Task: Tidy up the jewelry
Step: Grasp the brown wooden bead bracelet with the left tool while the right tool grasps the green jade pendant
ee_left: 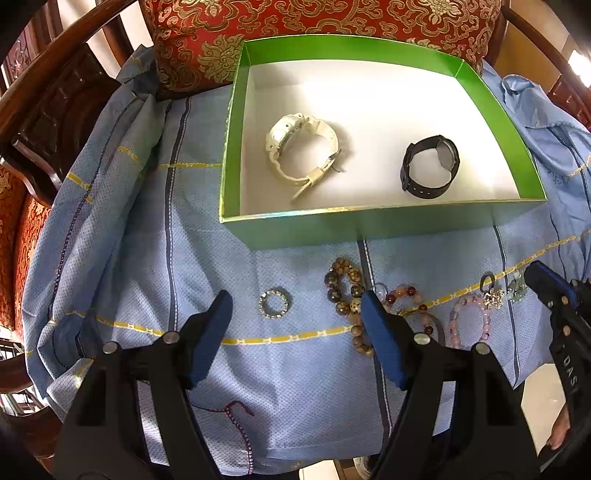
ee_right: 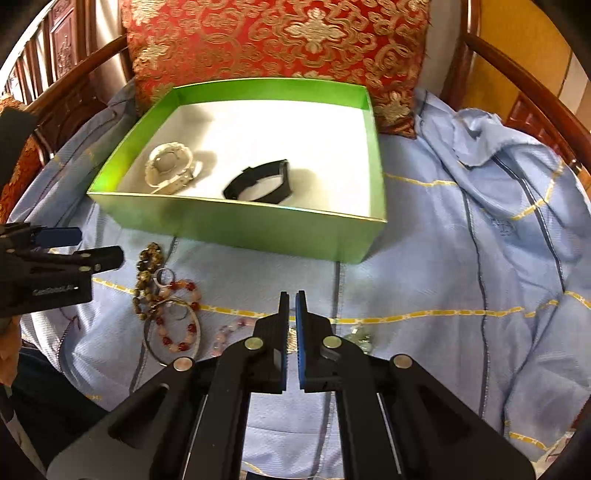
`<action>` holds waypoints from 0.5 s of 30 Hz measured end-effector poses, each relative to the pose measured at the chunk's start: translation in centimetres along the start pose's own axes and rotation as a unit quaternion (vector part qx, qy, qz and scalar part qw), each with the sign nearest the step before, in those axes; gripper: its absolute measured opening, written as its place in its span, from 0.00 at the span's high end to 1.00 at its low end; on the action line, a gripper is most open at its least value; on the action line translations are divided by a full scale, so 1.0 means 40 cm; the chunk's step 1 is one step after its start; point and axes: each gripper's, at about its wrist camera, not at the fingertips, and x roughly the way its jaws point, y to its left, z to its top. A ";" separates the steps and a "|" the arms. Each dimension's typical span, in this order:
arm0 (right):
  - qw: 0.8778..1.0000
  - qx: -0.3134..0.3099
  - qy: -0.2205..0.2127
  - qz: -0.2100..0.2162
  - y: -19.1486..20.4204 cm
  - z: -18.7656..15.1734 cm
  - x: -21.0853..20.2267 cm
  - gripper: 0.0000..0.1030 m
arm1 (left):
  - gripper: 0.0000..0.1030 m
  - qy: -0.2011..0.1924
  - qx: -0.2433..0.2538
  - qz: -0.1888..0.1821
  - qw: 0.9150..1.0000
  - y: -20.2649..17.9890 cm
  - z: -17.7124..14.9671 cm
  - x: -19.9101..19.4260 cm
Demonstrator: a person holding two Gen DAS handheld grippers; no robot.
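Observation:
A green box [ee_left: 369, 223] [ee_right: 236, 225] holds a white watch [ee_left: 295, 147] [ee_right: 171, 171] and a black watch [ee_left: 430, 166] [ee_right: 258, 181]. On the blue cloth in front lie a sparkly ring [ee_left: 273, 302], a brown bead bracelet [ee_left: 341, 291] [ee_right: 146, 280], a red-and-peach bead bracelet [ee_left: 410, 299] [ee_right: 181, 317], a pink bead bracelet [ee_left: 469, 325] [ee_right: 229, 334] and small charms [ee_left: 495, 295]. My left gripper [ee_left: 297, 306] is open above the cloth, jaws either side of the ring and the brown bracelet. My right gripper [ee_right: 291, 299] is shut, empty as far as I can see, over the pink bracelet and charms.
A red and gold cushion [ee_left: 314, 33] [ee_right: 277, 40] stands behind the box against a wooden chair frame [ee_left: 55, 92]. The blue cloth [ee_right: 480, 240] is rumpled at the right. A thin beaded chain [ee_left: 240, 435] lies near the cloth's front edge.

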 end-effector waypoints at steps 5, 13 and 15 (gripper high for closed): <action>0.999 0.030 0.026 -0.005 -0.030 -0.008 0.033 0.78 | 0.30 0.009 -0.007 -0.032 0.999 0.008 0.000 0.006; 0.998 0.040 0.039 0.033 -0.027 -0.027 0.041 0.58 | 0.41 0.027 -0.030 -0.085 0.996 0.021 0.004 0.024; 0.998 0.029 0.040 0.042 -0.005 -0.030 0.043 0.58 | 0.51 0.038 -0.034 -0.087 0.995 0.016 0.004 0.041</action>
